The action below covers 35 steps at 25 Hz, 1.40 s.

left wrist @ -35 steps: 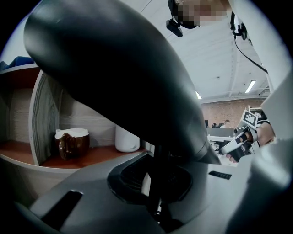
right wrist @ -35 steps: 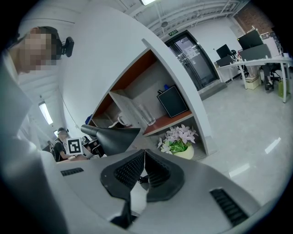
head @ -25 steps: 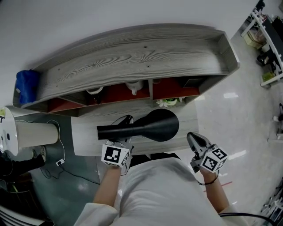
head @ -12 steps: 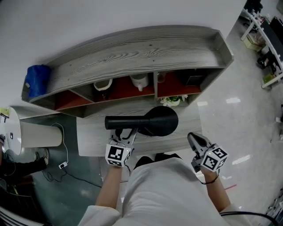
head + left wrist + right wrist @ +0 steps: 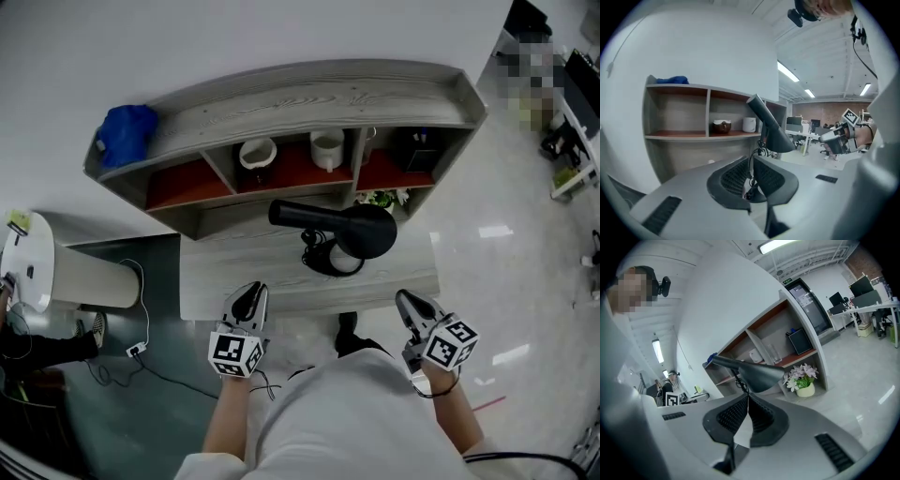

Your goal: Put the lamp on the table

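The black lamp (image 5: 349, 231) stands on the grey wooden table (image 5: 234, 274), its base (image 5: 330, 262) on the top and its cone shade pointing right, in front of the shelf. In the left gripper view the lamp (image 5: 769, 132) rises just beyond the jaws. My left gripper (image 5: 251, 293) hangs at the table's near edge, apart from the lamp; its jaws are closing with a narrow gap and nothing between them. My right gripper (image 5: 406, 299) is at the table's near right corner, its pads together and empty. The lamp (image 5: 751, 372) shows ahead of it.
A wooden shelf unit (image 5: 281, 101) stands at the table's back with cups (image 5: 327, 148) in its compartments and a blue bag (image 5: 126, 132) on top. A small flower pot (image 5: 380, 199) sits beside the lamp. A white cylinder device (image 5: 58, 278) with a cable lies on the floor at left.
The lamp has gone from lying across the left gripper to standing on the table. The left gripper let it go and drew back to the near edge. The right gripper stayed put.
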Tool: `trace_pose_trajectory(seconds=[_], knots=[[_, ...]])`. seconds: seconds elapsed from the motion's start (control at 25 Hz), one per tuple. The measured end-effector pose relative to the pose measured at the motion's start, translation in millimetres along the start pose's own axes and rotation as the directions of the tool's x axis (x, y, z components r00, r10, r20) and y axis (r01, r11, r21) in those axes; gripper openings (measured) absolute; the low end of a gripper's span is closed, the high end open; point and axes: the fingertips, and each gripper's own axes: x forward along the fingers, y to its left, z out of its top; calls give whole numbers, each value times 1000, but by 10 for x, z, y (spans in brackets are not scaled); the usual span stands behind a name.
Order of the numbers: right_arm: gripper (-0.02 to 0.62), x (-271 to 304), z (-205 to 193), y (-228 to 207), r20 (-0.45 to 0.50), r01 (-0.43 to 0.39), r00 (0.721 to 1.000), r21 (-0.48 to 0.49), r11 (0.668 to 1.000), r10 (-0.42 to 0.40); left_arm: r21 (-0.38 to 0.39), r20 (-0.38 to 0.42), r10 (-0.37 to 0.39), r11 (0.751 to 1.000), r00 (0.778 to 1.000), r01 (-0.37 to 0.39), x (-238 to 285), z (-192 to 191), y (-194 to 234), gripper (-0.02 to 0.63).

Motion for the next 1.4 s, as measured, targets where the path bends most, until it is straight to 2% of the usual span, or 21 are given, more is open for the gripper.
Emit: trace_pose_trajectory(seconds=[0.08,0.36,0.6,0.72,0.88,1.08,1.4], knots=[[20,-94,-149,209,11,7,1000,3,1000,-7,-22,11,-9,1000,1000,9,-386,-21,17,10],[18,-619,-521,818,72,37,997,-8,999,-36,-83,58,-96,991,994,100,-1420,-80,-140,9],[18,-1096,-883,1146,72,62,995,-7,998,-62,-78,25,-170,982,985,172,-1880,-208,-508,9],[18,-1255,-965,1198,70,68,995,-9,998,-67,-112,4,-172,979,985,171,-2004,-295,-598,9],[18,-1393,-973,1216,62,43,997,-33,999,-41,-158,-17,-131,979,991,126,-2095,-333,-609,9],[17,-1481,-952,1192,29,-1,1000,-66,998,3,-167,6,-88,982,996,88,-2180,-163,-768,9],[17,-1706,-791,1078,37,-34,999,-79,996,37,-183,33,-93,978,995,98,-2198,-27,-1166,9]])
